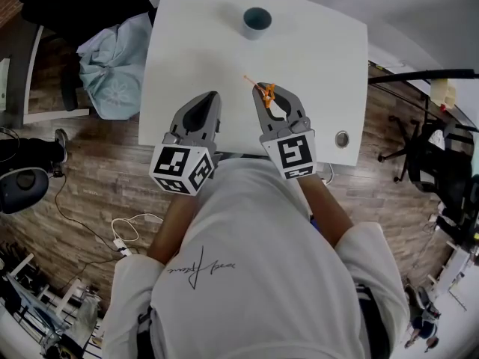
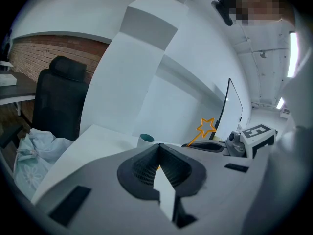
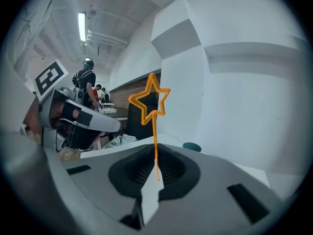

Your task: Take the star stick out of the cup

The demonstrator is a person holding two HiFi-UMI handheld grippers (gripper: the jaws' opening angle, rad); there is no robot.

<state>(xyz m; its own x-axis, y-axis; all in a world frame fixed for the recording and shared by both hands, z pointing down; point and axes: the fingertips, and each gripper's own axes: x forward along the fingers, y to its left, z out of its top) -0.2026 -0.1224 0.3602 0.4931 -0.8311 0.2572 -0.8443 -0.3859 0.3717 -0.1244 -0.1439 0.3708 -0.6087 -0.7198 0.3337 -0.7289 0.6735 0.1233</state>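
My worry on the left is a knock. The left gripper (image 1: 212, 97) hangs just beside the right one, and a sideways drift from either hand could swipe the thin stick. Its jaws are pressed together with nothing between them, so it has no job here beyond keeping clear.

The bigger risk sits on the right. The star stick (image 3: 152, 102) is already out of the cup (image 1: 257, 19) and stands up from the right gripper (image 3: 155, 148). Those jaws are closed nearly all the way onto the lower end of the shaft, with the star well above the pads. I judge that hold to be fragile: the shaft is slim and smooth-looking and is pinched near its bottom. A roll of my wrist or a slight easing of the squeeze could let it pivot, slide through and drop onto the table (image 1: 314, 58) or off its near edge to the floor.

The cup stands upright on the far side of the table, well apart from both grippers, so I see little chance of tipping it.

Both forearms reach forward from my body. The grippers are side by side over the table's near edge, pointing away from me toward the cup and tilted slightly downward.
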